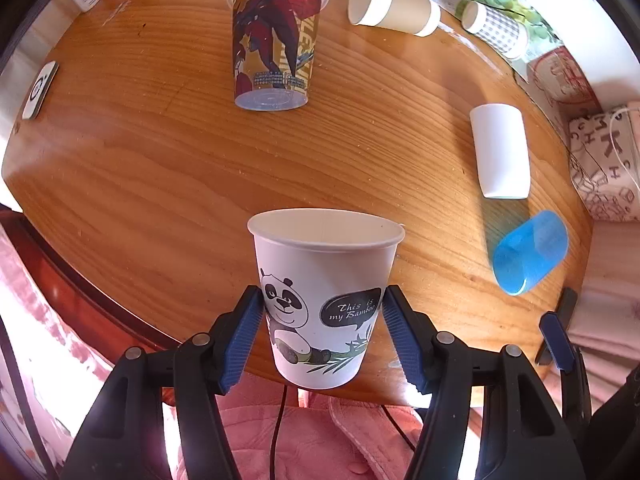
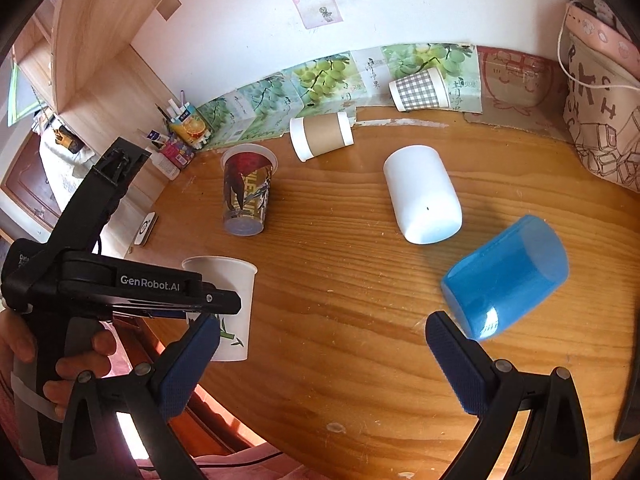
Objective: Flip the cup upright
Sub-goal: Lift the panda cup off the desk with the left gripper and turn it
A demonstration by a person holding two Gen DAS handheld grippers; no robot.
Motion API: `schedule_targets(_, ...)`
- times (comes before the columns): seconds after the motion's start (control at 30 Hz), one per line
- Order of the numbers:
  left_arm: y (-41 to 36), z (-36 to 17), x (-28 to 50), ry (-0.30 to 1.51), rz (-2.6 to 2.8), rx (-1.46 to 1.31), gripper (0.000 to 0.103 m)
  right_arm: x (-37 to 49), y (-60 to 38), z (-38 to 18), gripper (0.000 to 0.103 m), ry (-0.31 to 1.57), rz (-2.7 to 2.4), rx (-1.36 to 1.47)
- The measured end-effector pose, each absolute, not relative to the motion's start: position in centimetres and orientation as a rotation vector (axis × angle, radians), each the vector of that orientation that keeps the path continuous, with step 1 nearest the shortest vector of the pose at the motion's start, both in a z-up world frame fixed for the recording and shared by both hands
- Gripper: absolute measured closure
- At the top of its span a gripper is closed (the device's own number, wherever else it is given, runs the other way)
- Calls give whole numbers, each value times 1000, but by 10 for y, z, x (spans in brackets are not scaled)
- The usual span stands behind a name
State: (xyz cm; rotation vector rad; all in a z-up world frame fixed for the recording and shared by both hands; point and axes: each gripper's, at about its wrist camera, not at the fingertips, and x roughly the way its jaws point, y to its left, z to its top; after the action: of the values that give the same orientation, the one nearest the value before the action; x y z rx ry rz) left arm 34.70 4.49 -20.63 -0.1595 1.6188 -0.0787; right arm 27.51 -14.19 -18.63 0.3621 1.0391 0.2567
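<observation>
A white paper cup with a panda print stands upright at the near edge of the wooden table. My left gripper has a finger on each side of the cup; its left pad touches the wall, and a thin gap shows at the right pad. The cup also shows in the right wrist view, behind the left gripper's body. My right gripper is open and empty above the table, its right finger close to a blue cup lying on its side.
Several other cups lie on their sides: a white one, a brown-sleeved one, a checked one, and a colourfully printed plastic cup. A patterned bag stands at the right. Boxes and pens sit at the back left.
</observation>
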Motion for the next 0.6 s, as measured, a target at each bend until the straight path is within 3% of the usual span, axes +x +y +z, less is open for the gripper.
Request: schedule_targets(0.6, 60, -226, 348, 1692, -297, 84, 37, 245, -102, -198, 0, 1036, 43, 527)
